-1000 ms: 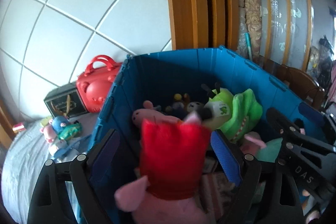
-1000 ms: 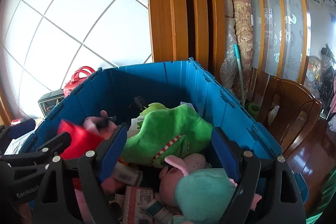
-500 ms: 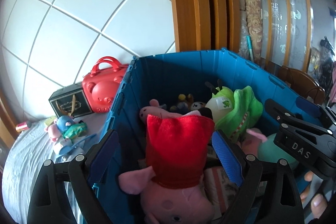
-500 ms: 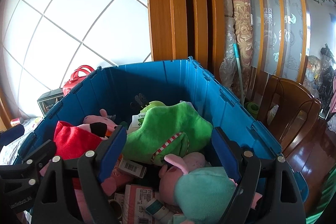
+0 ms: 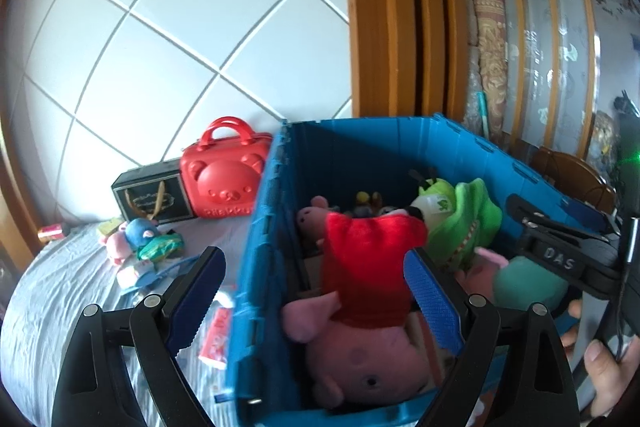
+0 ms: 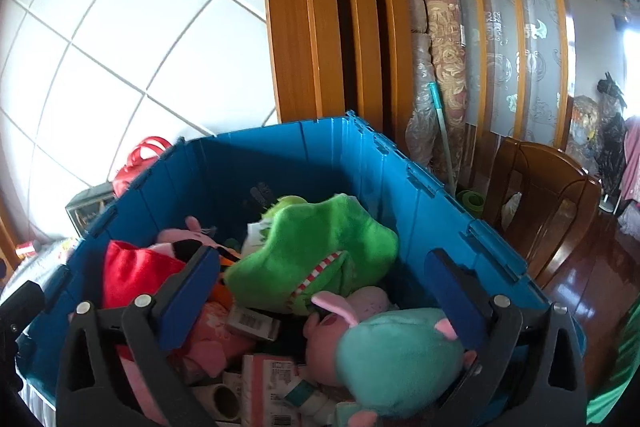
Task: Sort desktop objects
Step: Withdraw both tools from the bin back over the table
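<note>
Black grippers (image 5: 314, 291), blue ribbed pads (image 5: 434, 297) (silver screws)

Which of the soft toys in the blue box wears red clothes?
The pink pig nearest the left gripper; its dress is red, while the other pig wears teal.

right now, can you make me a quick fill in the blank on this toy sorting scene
1. The plush toys lie inside a ____ crate.
2. The pig wears a ____ dress.
3. The bear-faced red case stands ____ the crate.
4. Both the left tongs and the right tongs are ____.

Missing words: blue; red; outside; open
</note>
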{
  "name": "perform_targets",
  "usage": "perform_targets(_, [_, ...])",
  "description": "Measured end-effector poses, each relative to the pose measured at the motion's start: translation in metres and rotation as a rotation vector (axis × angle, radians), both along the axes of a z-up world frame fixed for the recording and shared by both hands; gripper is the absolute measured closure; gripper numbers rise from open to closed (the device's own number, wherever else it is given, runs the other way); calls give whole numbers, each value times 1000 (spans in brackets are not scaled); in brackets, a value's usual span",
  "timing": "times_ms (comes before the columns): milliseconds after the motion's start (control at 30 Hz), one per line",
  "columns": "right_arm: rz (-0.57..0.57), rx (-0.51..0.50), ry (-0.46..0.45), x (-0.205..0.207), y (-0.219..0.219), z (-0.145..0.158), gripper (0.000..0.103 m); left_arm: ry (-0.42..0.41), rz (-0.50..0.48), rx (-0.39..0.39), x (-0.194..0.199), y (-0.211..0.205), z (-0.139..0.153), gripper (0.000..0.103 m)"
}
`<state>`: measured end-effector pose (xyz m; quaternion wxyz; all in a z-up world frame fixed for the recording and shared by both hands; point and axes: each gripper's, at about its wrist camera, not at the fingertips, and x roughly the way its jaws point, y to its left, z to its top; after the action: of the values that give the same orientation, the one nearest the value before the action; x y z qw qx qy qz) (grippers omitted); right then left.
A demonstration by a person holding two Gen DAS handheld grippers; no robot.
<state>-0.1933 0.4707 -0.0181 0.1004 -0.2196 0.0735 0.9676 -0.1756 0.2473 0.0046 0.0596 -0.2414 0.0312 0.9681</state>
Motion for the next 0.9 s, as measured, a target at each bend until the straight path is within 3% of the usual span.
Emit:
perform_targets(300, [165, 2, 104, 19, -98, 22, 0, -26, 143, 42, 8, -105, -16, 11])
perform_targets(567, [323, 11, 186, 32, -234, 35, 0, -105, 289, 29, 11, -243, -49, 11])
perform_targets(767, [377, 15, 110, 19, -339, 10, 0, -195, 347, -21, 11, -337, -83, 11])
perform_targets(900, [408, 35, -44, 6, -387, -38, 0, -295, 352, -28, 3, -370, -118, 11])
